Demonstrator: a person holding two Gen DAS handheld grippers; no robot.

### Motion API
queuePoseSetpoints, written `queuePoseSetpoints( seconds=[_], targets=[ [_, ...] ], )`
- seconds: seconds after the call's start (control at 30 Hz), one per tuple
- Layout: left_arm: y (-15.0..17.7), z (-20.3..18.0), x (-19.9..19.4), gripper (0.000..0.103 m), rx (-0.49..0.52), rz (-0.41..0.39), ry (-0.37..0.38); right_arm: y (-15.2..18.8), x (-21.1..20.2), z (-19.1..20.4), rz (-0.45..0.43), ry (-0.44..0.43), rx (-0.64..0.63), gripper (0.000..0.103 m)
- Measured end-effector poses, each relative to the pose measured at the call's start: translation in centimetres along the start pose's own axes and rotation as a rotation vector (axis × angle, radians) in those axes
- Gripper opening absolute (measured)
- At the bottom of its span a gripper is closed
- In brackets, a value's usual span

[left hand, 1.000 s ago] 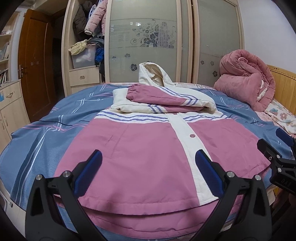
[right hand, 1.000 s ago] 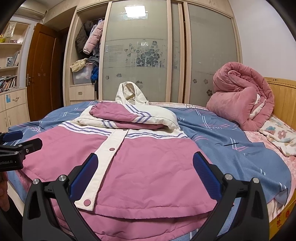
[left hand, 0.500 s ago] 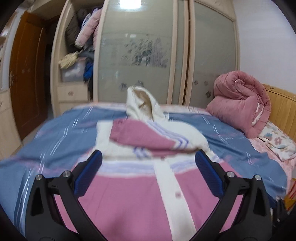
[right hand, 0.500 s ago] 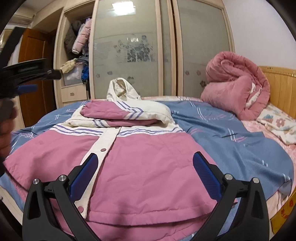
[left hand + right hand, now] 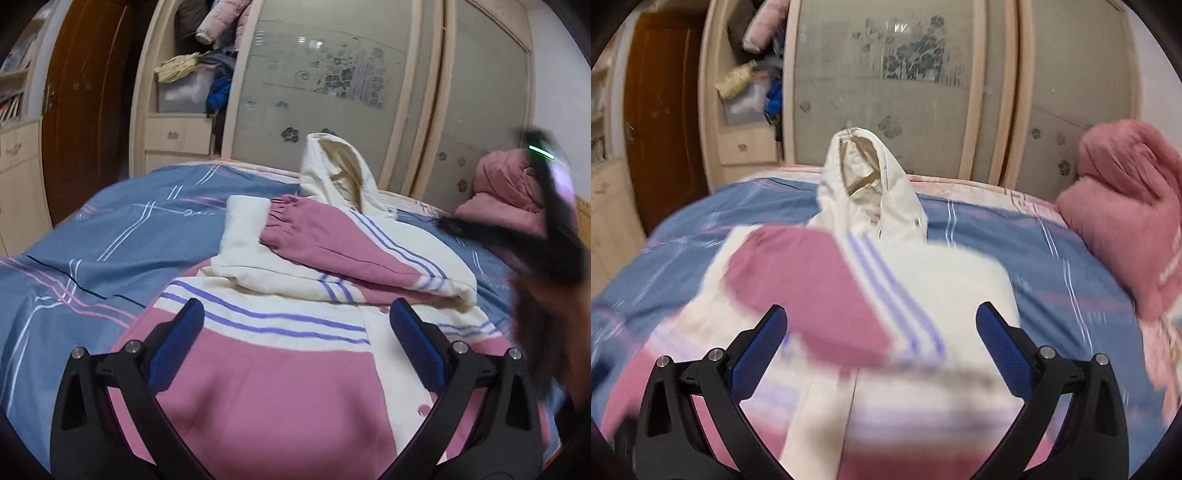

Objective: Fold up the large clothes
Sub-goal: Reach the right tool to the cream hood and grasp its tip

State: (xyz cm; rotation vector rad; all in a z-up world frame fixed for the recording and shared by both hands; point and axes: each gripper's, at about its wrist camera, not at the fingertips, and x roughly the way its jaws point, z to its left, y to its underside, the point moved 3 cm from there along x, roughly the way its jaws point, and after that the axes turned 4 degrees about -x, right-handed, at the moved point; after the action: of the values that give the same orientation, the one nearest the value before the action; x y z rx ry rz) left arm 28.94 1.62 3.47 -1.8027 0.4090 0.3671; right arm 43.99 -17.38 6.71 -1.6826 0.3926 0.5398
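**A:** What is the biggest thing here?

**B:** The bed (image 5: 74,236). It has a blue striped cover and it spreads out under and past both tongs. Its near edge is cut off at the bottom of both views.

**A:** And behind it?

**B:** The wardrobe (image 5: 923,92), far ahead of the tongs, with cloudy sliding doors. One part on the left is open and stuffed with clothes, but they are too jumbled to tell apart.

**A:** Where is the coat?

**B:** The pink and white coat (image 5: 273,387) lies flat on the bed, right under the tongs. Its sleeve (image 5: 332,243) is folded across the chest, ahead of the tongs, and the hood (image 5: 868,184) pokes up beyond that. The bottom of the coat is hidden by the tongs.

**A:** What about the pink lump?

**B:** That is a rolled blanket (image 5: 1126,206), ahead and to the right.

**A:** Are the tongs holding anything?

**B:** No. The left tongs (image 5: 295,347) are spread wide with nothing in them. The right tongs (image 5: 882,347) are wide too, and the coat under them is very blurry. In the left view a dark blurry shape at the right is hard to make out.
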Motion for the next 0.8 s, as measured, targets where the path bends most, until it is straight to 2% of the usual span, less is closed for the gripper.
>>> queuePoseSetpoints(
  seconds=[0.07, 0.17, 0.27, 0.33, 0.47, 0.57, 0.6, 0.67, 0.7, 0.73, 0.8],
  targets=[
    [-0.2, 0.7, 1.2, 0.101, -0.022, 0.015, -0.004, -4.3, 4.8, 0.5, 0.021, 0.008, -0.003, 0.102],
    [-0.5, 2.0, 2.9, 0.101, -0.044, 0.041, -0.021, -9.2, 9.8, 1.5, 0.027, -0.084, 0.072, 0.102],
    [-1.0, 3.4, 4.1, 0.101, -0.082, 0.059, -0.008, -13.0, 15.2, 3.1, 0.065, -0.110, 0.086, 0.102],
    [-1.4, 3.9, 4.6, 0.101, -0.084, 0.061, -0.005, -14.9, 18.6, 4.2, 0.074, -0.108, 0.070, 0.087],
    [-1.6, 4.8, 5.7, 0.101, -0.132, 0.069, 0.016, -17.2, 25.9, 5.5, 0.158, -0.102, 0.082, 0.079],
    [-1.0, 4.6, 6.0, 0.101, -0.121, 0.082, 0.027, -17.8, 29.8, 5.4, 0.224, -0.050, 0.074, 0.077],
    [-0.8, 4.6, 6.1, 0.101, -0.113, 0.086, 0.020, -17.8, 30.5, 5.4, 0.241, -0.057, 0.079, 0.074],
    [-0.5, 4.6, 6.3, 0.101, -0.114, 0.091, 0.018, -17.1, 32.0, 5.5, 0.294, -0.119, 0.100, 0.048],
    [-0.4, 4.6, 6.4, 0.101, -0.115, 0.096, 0.016, -16.8, 32.2, 5.5, 0.314, -0.154, 0.117, 0.020],
    [-0.3, 4.5, 6.4, 0.101, -0.116, 0.102, 0.019, -16.6, 31.7, 5.5, 0.306, -0.178, 0.134, 0.009],
    [-0.3, 4.5, 6.3, 0.101, -0.120, 0.101, 0.020, -16.8, 29.0, 5.0, 0.221, -0.196, 0.163, 0.005]
  ],
)
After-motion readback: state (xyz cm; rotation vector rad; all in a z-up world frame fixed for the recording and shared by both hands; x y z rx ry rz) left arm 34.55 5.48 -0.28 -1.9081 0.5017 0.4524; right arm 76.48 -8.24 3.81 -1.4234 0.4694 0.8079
